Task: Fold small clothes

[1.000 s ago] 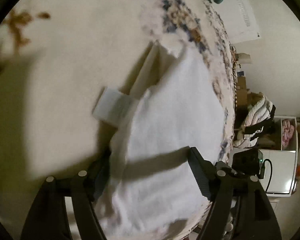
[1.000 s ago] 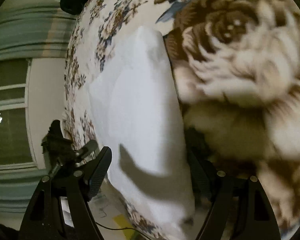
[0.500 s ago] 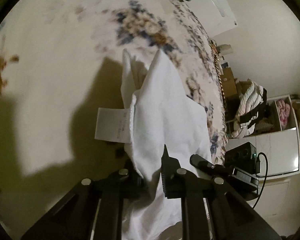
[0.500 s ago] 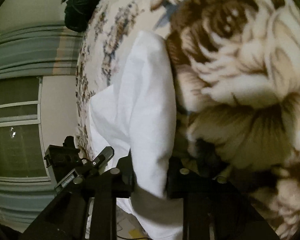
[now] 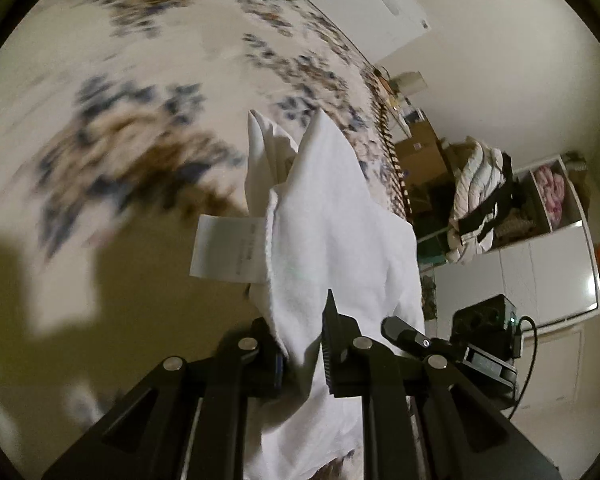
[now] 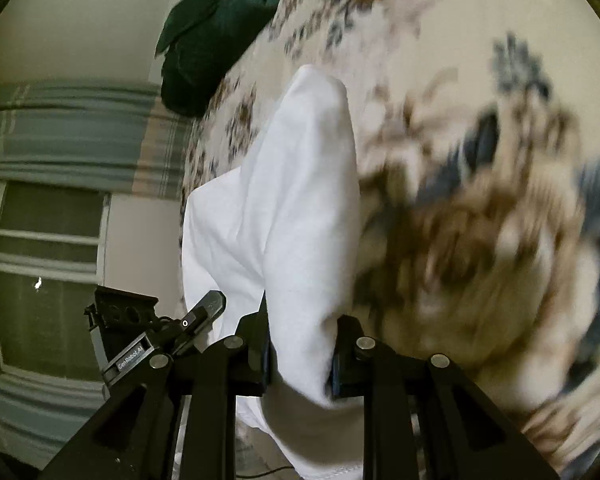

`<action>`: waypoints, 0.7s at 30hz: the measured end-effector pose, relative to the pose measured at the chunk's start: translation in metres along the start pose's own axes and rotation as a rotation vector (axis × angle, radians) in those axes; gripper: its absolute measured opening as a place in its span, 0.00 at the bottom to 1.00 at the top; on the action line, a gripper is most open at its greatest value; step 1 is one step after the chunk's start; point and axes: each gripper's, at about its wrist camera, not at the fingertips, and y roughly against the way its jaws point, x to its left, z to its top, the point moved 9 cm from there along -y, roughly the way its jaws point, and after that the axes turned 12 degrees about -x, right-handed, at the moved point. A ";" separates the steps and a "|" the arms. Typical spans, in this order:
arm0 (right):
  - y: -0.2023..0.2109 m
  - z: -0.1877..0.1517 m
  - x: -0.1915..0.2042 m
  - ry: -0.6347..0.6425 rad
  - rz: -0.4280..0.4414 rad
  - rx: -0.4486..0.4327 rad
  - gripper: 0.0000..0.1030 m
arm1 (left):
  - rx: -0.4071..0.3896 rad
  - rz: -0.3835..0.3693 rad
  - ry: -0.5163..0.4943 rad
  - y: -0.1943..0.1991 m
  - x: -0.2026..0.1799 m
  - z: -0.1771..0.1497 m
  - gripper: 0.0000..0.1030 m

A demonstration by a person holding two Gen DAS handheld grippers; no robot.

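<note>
Since second ago both your fingers closed, now pinching white cloth (image 5: pixel 332 240): left gripper (image 5: pixel 306 344), right gripper (image 6: pixel 300 344). Cloth's long axis runs straight ahead of fingers, over bed (image 5: pixel 148 80).

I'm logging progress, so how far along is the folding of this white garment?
Early stage. Done: both grips are made, the left gripper and the right gripper each have jaws shut on an edge of the white garment. In hand: it is lifted, bunched, above the floral blanket, label sticking out. Left: no flat fold shows yet.
</note>
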 end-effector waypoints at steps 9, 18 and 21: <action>-0.013 0.126 -0.053 -0.110 -0.082 -0.143 0.22 | 0.108 0.073 -0.149 -0.118 -0.009 0.053 0.11; -0.054 0.166 -0.132 -0.113 -0.213 0.074 0.42 | 0.165 0.145 -0.129 -0.140 0.019 0.002 0.11; -0.043 0.157 -0.138 -0.119 -0.220 0.111 0.59 | 0.160 0.129 -0.101 -0.135 0.020 0.003 0.17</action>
